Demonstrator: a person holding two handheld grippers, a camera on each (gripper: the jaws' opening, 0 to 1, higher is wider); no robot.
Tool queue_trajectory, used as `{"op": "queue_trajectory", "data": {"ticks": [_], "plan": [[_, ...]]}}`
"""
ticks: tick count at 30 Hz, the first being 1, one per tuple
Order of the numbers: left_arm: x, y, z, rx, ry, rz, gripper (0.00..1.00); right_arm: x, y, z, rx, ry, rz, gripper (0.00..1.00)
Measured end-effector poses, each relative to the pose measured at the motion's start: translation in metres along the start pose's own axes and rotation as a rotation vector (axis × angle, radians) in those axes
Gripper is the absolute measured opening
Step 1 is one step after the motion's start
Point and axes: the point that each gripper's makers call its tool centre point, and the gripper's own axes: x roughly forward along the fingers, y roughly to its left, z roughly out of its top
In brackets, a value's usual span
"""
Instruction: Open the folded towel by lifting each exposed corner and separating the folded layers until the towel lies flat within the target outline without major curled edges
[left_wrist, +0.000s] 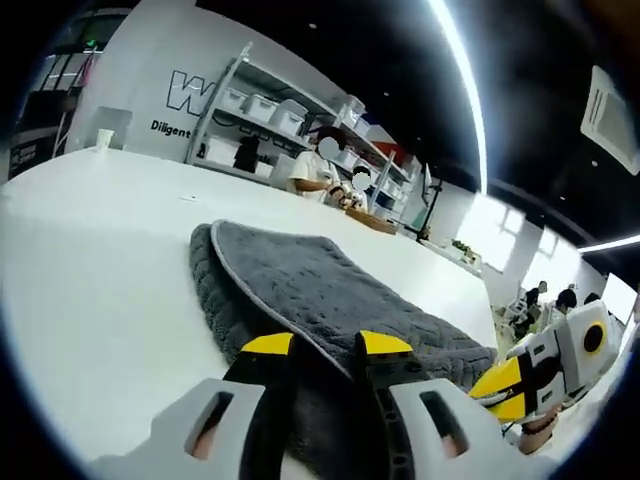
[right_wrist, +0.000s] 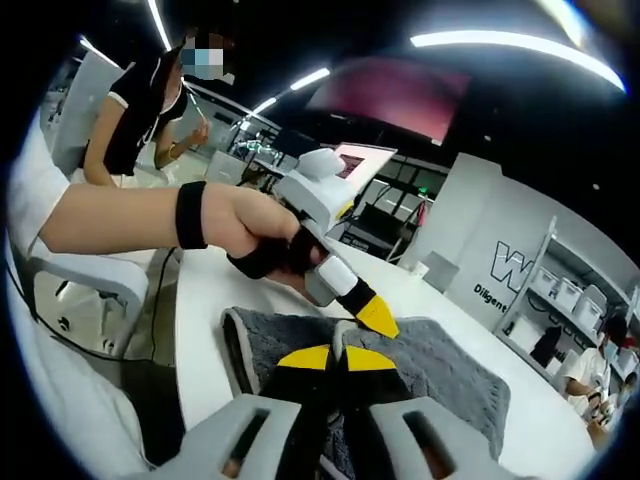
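Towel (left_wrist: 330, 290), grey and still folded on white table (left_wrist: 90, 290), looks soft and floppy; both grippers (left_wrist: 325, 350) (right_wrist: 335, 358) pinch its near edge, jaws closed.

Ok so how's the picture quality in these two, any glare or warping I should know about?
Left gripper view: strong fisheye bend, the ceiling light strip blows out, the white table is bright, and the grey towel is sharp. Right gripper view: same warping, the glaring light strip overhead, and the towel is clear.
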Motion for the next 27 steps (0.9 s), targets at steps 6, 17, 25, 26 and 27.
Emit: {"op": "queue_trajectory", "data": {"ticks": [6, 17, 25, 26, 27], "plan": [[0.004, 0.004, -0.003, -0.013, 0.016, -0.006, 0.14, -0.001, 0.0, -0.002, 0.012, -0.003, -0.002, 0.0], [0.005, 0.006, -0.001, -0.02, 0.03, 0.003, 0.16, -0.002, 0.001, -0.004, 0.015, -0.005, -0.006, 0.0], [0.002, 0.023, 0.005, -0.01, 0.03, 0.078, 0.21, -0.002, 0.001, -0.005, 0.029, -0.014, -0.005, 0.0], [0.003, 0.023, 0.005, -0.02, 0.023, 0.081, 0.21, -0.003, 0.0, -0.004, 0.027, -0.016, -0.008, 0.0], [0.003, 0.023, 0.005, -0.02, 0.024, 0.08, 0.21, -0.003, 0.0, -0.004, 0.028, -0.016, -0.007, 0.0]]}}
